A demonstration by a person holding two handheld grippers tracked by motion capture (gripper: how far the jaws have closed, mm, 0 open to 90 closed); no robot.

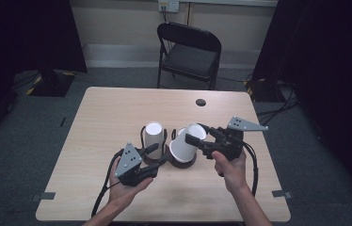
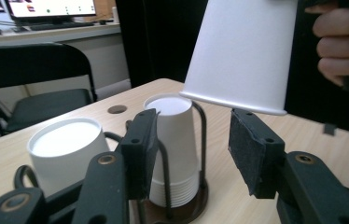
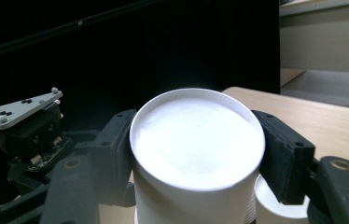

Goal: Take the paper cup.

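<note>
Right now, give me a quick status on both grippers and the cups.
Right gripper shut on lifted cup, tilted above the holder. Left gripper open, jaws at the cup stack. Second stack close alongside.

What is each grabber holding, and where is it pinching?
The right gripper pinches a white paper cup by its sides, near the closed end. The left gripper holds nothing.

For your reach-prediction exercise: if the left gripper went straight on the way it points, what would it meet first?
Most likely the stack of paper cups in its wire holder, framed between the left gripper's open jaws; depth is uncertain.
</note>
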